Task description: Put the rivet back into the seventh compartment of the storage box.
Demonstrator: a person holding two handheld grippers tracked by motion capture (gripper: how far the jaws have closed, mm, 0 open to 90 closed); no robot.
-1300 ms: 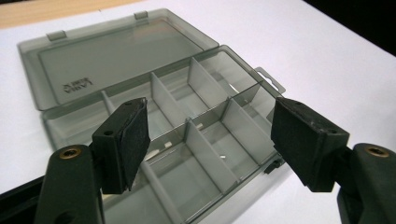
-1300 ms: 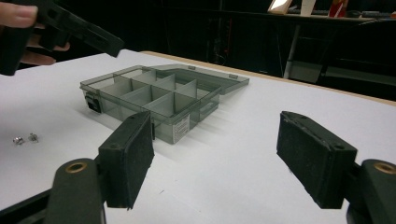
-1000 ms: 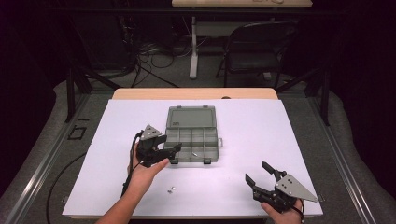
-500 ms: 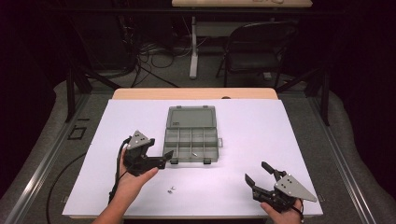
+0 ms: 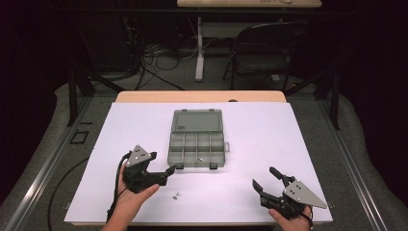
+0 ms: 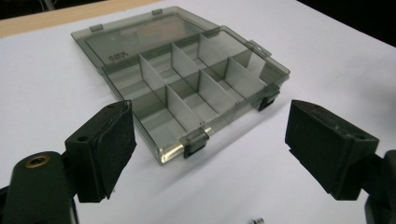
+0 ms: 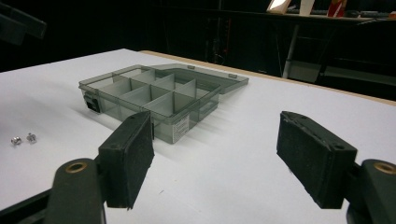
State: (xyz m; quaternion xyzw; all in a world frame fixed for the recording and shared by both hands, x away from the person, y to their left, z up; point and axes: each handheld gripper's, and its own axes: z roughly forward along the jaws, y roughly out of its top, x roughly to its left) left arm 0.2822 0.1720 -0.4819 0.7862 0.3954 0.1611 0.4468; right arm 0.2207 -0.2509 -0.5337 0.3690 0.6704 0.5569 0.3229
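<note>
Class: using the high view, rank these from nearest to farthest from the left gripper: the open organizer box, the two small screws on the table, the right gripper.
1. Two small screws, just right of the left gripper, nearer the person.
2. Organizer box, ahead and right.
3. Right gripper, across the table.

lid marking blurred, no readable text

black chair (image 5: 262, 53) behind white table (image 5: 298, 139); floor cables (image 5: 154, 57)
</note>
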